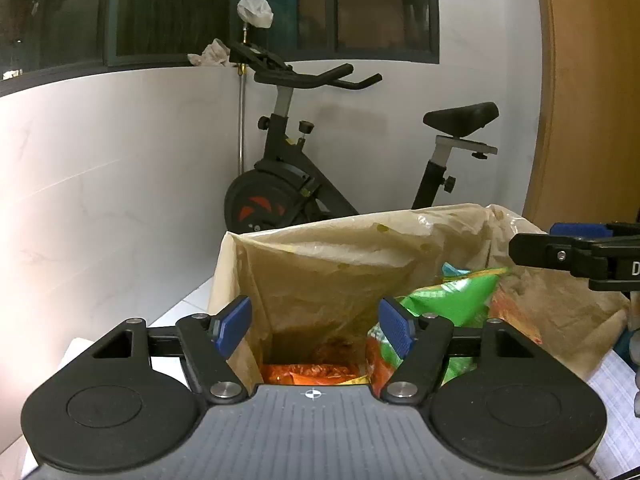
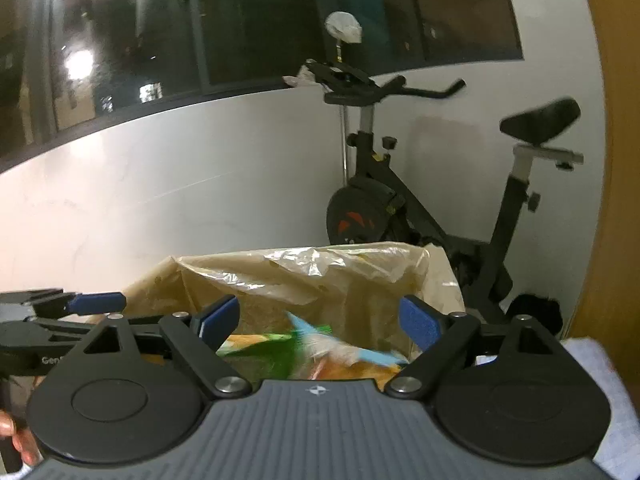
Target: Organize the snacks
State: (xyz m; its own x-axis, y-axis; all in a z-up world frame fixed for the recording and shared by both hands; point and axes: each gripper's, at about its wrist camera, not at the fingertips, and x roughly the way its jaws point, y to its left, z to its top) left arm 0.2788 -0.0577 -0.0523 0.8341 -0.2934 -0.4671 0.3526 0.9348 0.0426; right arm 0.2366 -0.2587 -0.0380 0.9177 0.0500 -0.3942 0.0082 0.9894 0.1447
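left wrist view: left gripper [image 1: 314, 326] hung over the plastic-lined box [image 1: 320, 248], jaws apart, nothing clamped. green snack bag [image 1: 452, 300] lay inside at 2 o'clock of it, orange snack bag [image 1: 312, 374] at the bottom. exercise bike [image 1: 304, 176] stood at 12.

right wrist view: right gripper [image 2: 320, 322] had jaws apart, empty; blurred green snack bag in the box just below.

Each handheld tool, the left gripper [image 1: 315, 326] and right gripper [image 2: 319, 319], has a ribbed grey base, black linkage arms with silver screws, round black discs and blue-padded jaws.
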